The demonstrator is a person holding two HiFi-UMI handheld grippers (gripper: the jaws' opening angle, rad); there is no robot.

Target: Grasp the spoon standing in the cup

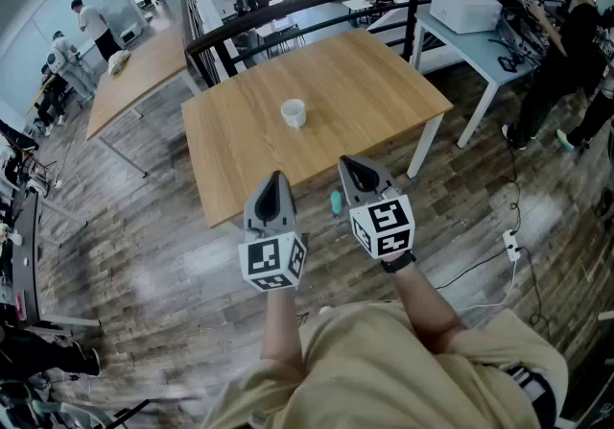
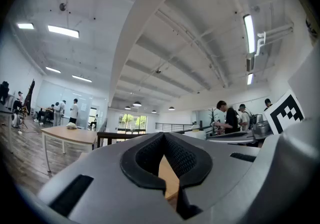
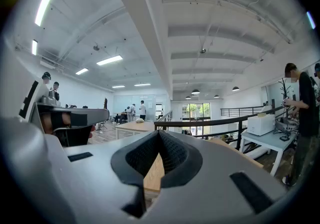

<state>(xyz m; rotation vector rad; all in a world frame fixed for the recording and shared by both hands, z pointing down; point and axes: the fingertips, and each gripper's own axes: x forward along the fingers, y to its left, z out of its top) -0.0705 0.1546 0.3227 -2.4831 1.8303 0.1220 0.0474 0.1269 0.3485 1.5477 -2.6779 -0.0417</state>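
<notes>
A small white cup (image 1: pixel 293 112) stands near the middle of the light wooden table (image 1: pixel 384 96) in the head view; at this distance I cannot make out a spoon in it. Both grippers are held side by side in front of the table's near edge, well short of the cup. My left gripper (image 1: pixel 276 179) is shut with nothing in it, and so is my right gripper (image 1: pixel 348 165). In the left gripper view the left gripper (image 2: pixel 162 136) has its black pads meeting at the tips, and the right gripper (image 3: pixel 159 133) looks the same in its own view. Both cameras tilt up toward the ceiling, with only a sliver of wood showing.
A small teal object (image 1: pixel 336 202) shows between the grippers, below the table's near edge. A black railing (image 1: pixel 317 0) runs behind the table. A white table (image 1: pixel 480 43) with equipment and a standing person (image 1: pixel 566 43) are at the right. Another wooden table (image 1: pixel 134 72) stands at the left.
</notes>
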